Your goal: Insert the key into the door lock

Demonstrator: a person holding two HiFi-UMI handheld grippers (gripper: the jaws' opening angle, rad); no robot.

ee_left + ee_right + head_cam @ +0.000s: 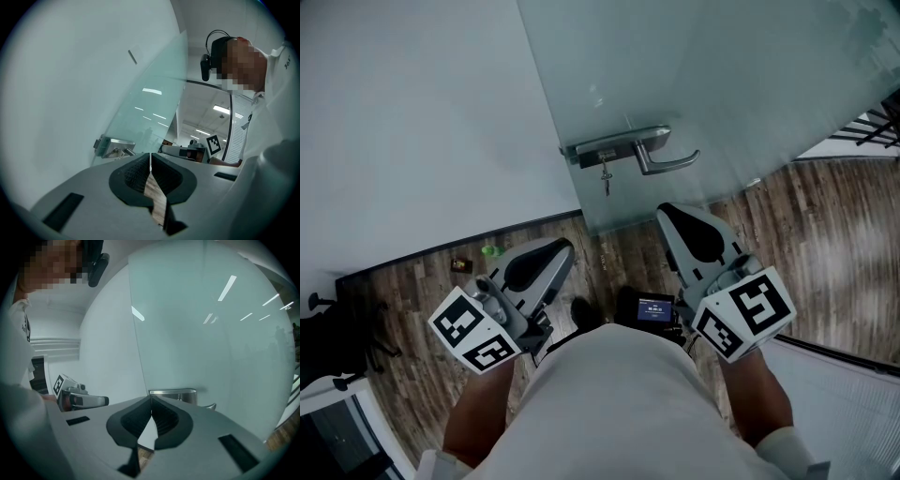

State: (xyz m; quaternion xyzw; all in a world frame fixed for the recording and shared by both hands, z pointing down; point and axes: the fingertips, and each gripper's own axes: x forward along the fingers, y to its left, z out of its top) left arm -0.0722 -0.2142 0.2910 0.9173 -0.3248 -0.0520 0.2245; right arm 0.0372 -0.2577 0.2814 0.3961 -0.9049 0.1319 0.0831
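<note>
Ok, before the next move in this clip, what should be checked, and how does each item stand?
1. Left hand-held gripper free of load: ok, jaws together with nothing between them.
2. Right hand-held gripper free of load: ok, jaws together, empty.
3. Jaws ready to take hold of something: not ok, both are shut.
4. Key located: ok, it hangs just below the lock on the glass door.
5. Key seated in the lock: cannot tell, too small in the head view.
6. Way to the lock: ok, both grippers are held back from the door and nothing stands between.
</note>
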